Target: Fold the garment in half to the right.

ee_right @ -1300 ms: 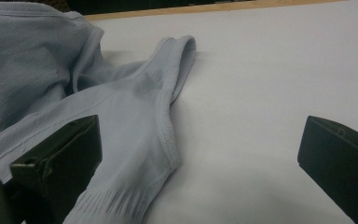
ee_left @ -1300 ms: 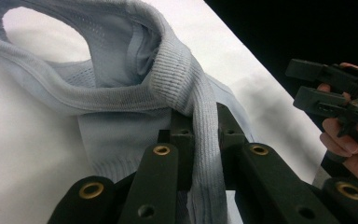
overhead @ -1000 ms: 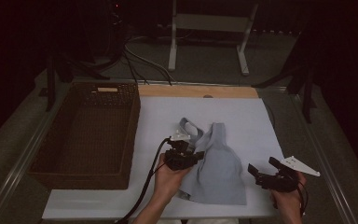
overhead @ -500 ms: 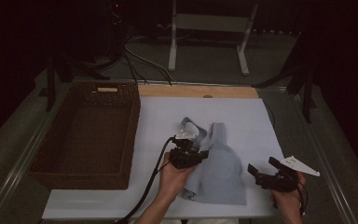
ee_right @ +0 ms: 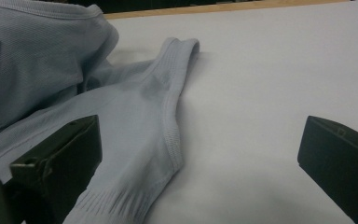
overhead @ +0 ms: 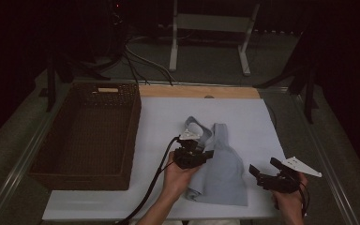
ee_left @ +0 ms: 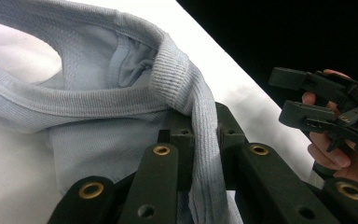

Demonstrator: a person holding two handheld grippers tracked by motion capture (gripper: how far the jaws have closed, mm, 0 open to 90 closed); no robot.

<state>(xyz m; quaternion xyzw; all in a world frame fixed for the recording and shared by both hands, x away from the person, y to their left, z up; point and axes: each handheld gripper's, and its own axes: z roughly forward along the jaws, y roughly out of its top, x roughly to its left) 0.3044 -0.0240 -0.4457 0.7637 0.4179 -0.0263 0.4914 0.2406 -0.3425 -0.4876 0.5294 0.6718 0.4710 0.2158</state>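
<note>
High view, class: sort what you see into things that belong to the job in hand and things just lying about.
In the job:
- pale blue garment
- left gripper, shut on its ribbed edge
- right gripper, open beside it
- wicker basket, perhaps its destination

Lying about:
- metal stand
- cables

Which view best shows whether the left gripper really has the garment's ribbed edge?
The left gripper view: the ribbed edge runs between the shut jaws. The high view shows the left gripper over the garment, grip hidden. The right gripper view shows spread fabric.
</note>
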